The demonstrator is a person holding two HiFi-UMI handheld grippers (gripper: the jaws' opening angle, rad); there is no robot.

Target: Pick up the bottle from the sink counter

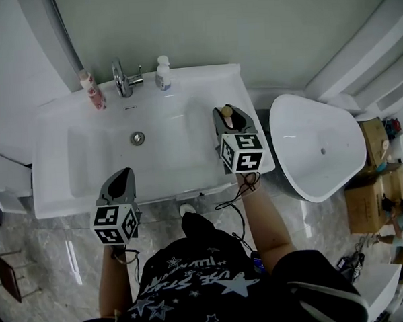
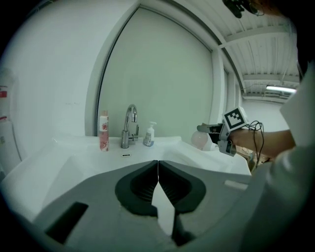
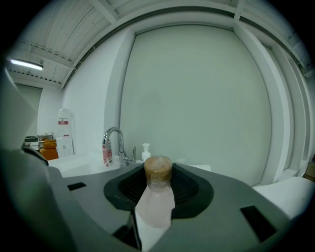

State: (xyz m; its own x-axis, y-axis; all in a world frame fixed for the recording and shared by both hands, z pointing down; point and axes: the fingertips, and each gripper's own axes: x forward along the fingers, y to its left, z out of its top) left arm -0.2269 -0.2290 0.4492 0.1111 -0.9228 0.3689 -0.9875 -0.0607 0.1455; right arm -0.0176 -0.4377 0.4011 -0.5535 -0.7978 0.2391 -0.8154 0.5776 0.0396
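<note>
A pale pink bottle (image 3: 156, 197) with a brown wooden cap stands upright between the jaws of my right gripper (image 3: 157, 189), which is shut on it. In the head view this bottle (image 1: 230, 115) and the right gripper (image 1: 232, 120) are over the right end of the white sink counter (image 1: 204, 83). The bottle's base is hidden, so I cannot tell whether it rests on the counter. My left gripper (image 1: 122, 182) hovers at the basin's front edge, its jaws (image 2: 158, 170) shut with nothing between them. From the left gripper view, the bottle (image 2: 199, 140) shows at the right.
A chrome faucet (image 1: 121, 79) stands at the back of the basin, with a pink tube (image 1: 93, 90) to its left and a white pump bottle (image 1: 162, 74) to its right. The drain (image 1: 138, 137) is mid-basin. A white tub (image 1: 319, 147) and cardboard boxes (image 1: 365, 202) are at the right.
</note>
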